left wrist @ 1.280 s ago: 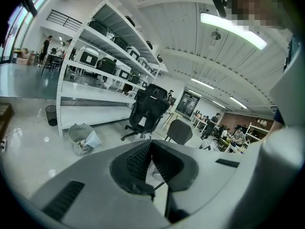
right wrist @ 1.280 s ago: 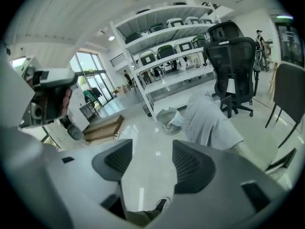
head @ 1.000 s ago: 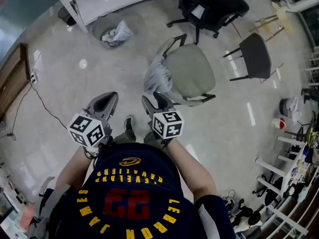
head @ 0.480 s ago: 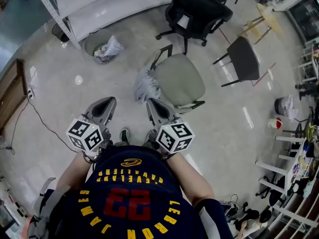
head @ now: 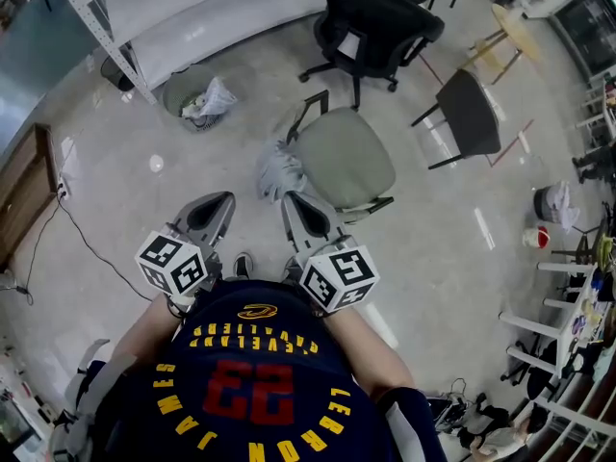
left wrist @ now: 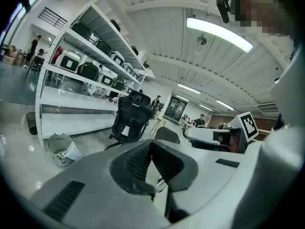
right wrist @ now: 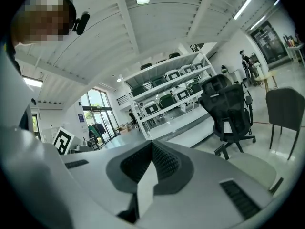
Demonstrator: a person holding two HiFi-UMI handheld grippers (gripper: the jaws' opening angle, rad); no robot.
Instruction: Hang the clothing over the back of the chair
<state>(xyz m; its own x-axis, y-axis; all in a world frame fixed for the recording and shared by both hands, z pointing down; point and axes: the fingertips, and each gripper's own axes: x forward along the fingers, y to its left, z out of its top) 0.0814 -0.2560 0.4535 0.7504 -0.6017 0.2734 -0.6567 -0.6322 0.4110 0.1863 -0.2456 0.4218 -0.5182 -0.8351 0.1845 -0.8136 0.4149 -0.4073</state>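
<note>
A pale grey-white garment (head: pixel 279 169) hangs bunched over the left edge of the beige-seated chair (head: pixel 344 159), at what looks like its back. My right gripper (head: pixel 287 200) is just in front of the garment's lower edge, shut, with nothing between its fingers. My left gripper (head: pixel 226 200) is level with it to the left, also shut and empty. In the right gripper view the jaws (right wrist: pixel 152 144) meet at the tips, and the chair's seat (right wrist: pixel 252 168) shows at lower right. In the left gripper view the jaws (left wrist: pixel 151 144) meet too, and the garment is hidden.
A black office chair (head: pixel 380 22) and a dark side chair (head: pixel 476 109) stand beyond the beige chair. A waste bin (head: pixel 197 94) sits by a white shelving rack (head: pixel 192 8). A cable (head: pixel 87 239) runs across the floor at left, near wooden furniture (head: pixel 24 195).
The right gripper's tip was against the garment and now stands apart from it. The garment stays on the chair. Both grippers and the view have risen, so the chair looks smaller.
</note>
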